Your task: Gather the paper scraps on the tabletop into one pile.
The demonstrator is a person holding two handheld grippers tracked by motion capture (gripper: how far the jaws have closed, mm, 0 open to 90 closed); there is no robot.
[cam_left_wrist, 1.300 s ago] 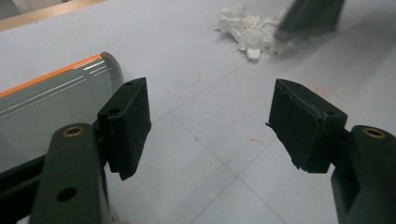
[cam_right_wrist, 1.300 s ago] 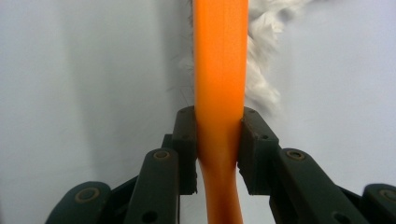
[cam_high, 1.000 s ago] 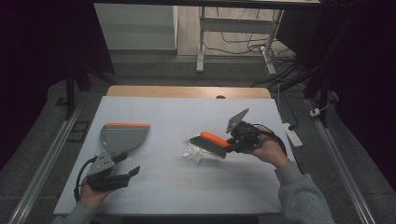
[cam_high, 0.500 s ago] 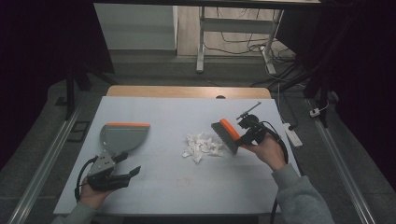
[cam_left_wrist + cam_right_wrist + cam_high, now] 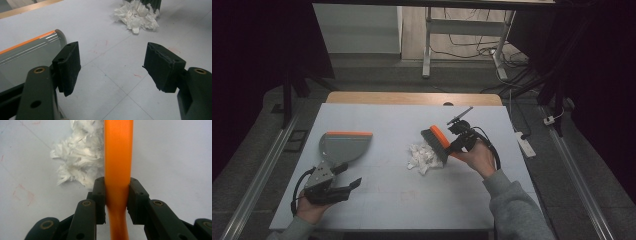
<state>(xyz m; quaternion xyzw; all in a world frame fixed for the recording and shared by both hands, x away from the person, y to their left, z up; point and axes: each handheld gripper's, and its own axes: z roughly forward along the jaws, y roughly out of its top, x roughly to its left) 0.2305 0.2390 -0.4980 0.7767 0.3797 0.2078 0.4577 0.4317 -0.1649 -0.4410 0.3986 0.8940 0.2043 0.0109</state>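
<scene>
A hand brush [image 5: 438,142] with an orange back and dark bristles stands against the right side of a pile of torn white paper [image 5: 423,156] mid-table. My right gripper [image 5: 458,142] is shut on its orange handle [image 5: 118,157], and the paper scraps [image 5: 77,157] lie left of the handle. A grey dustpan [image 5: 343,146] with an orange lip lies at the left. My left gripper [image 5: 347,176] rests just in front of it, open and holding nothing. The left gripper view has the dustpan [image 5: 25,55] at its left and the paper pile [image 5: 137,15] far ahead.
The pale blue table top [image 5: 392,197] has a wooden strip along its far edge. Metal rails run along both sides of the table. A white power strip [image 5: 525,144] lies off the right edge.
My right gripper swung the brush from a tilted pose to the right, then set its bristles down against the pile's right side. The left gripper stayed still.
</scene>
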